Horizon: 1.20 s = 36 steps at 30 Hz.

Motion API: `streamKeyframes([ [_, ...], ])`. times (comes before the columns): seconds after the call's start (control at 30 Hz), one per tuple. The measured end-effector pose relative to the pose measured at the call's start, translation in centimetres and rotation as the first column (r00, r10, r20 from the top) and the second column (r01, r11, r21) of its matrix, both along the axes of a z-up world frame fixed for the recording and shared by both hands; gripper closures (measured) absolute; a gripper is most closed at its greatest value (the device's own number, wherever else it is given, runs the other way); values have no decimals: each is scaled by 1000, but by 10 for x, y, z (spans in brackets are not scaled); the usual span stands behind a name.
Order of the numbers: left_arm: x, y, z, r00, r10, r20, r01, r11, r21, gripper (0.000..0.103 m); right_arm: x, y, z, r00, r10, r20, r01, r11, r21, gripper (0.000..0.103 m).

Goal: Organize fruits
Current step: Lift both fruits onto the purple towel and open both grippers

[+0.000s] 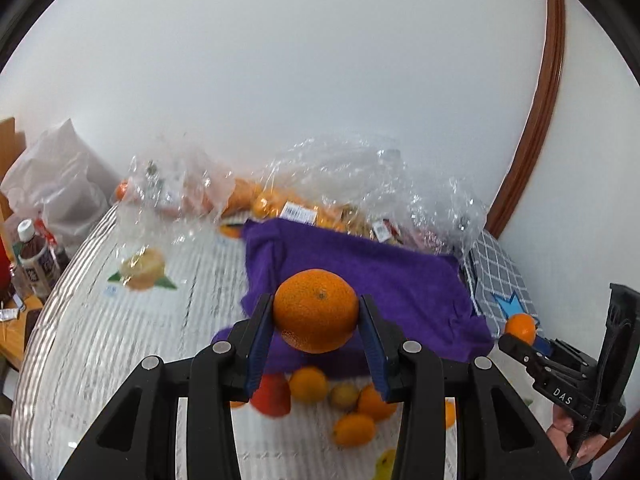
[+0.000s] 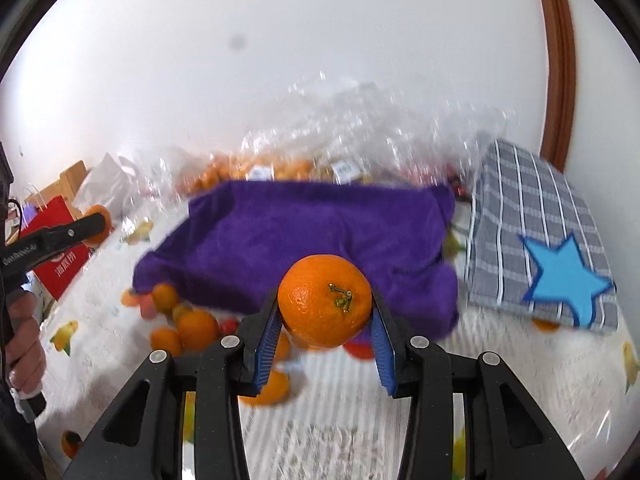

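My left gripper (image 1: 316, 320) is shut on an orange (image 1: 316, 310), held above the table in front of a purple cloth (image 1: 380, 276). My right gripper (image 2: 326, 312) is shut on another orange (image 2: 326, 300) with a stem stub on top, also lifted over the purple cloth (image 2: 300, 232). Below both grippers lies a pile of loose oranges (image 1: 308, 384) with a red fruit (image 1: 272, 396) on the white table cover. The pile shows as oranges (image 2: 196, 328) at lower left in the right wrist view. The right gripper with its orange (image 1: 520, 328) appears at the right edge of the left wrist view.
Clear plastic bags of oranges (image 1: 280, 200) line the wall behind the cloth. A grey checked cloth with a blue star (image 2: 560, 276) lies at the right. Bottles (image 1: 34, 260) and a white bag (image 1: 60, 184) stand at the left, with a red paper bag (image 2: 60, 264). A hand (image 2: 24, 344) grips the left tool.
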State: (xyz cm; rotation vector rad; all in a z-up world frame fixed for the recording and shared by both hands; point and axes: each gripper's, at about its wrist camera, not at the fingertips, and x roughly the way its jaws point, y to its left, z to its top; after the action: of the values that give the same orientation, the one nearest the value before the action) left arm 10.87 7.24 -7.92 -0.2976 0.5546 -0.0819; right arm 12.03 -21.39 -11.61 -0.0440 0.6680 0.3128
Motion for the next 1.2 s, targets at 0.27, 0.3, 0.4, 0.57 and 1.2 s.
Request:
streamKeyframes([
  [0.27,43,-7,10,1000,26,17,-25,999,-33,63,39,9,28,999,19,36,-20,999,33,61],
  [0.3,52,-9,10,999,28,17,-28,999,-27,63,46,10,29,999,21,34,-22,999,39,61],
  [0.4,72,-15,6,999,41,14,-41,999,1,63,66,8,27,1000,19,22,-20,999,47,61],
  [0.57,92,-14,-18,998,60,-8,-60,998,6,63,95,2,10,1000,4,-14,-3,997,72,61],
  [1.2,118,-30,-70,989,-25,-147,32,998,45,63,135,7,-72,983,20,-183,-18,1000,16,61],
])
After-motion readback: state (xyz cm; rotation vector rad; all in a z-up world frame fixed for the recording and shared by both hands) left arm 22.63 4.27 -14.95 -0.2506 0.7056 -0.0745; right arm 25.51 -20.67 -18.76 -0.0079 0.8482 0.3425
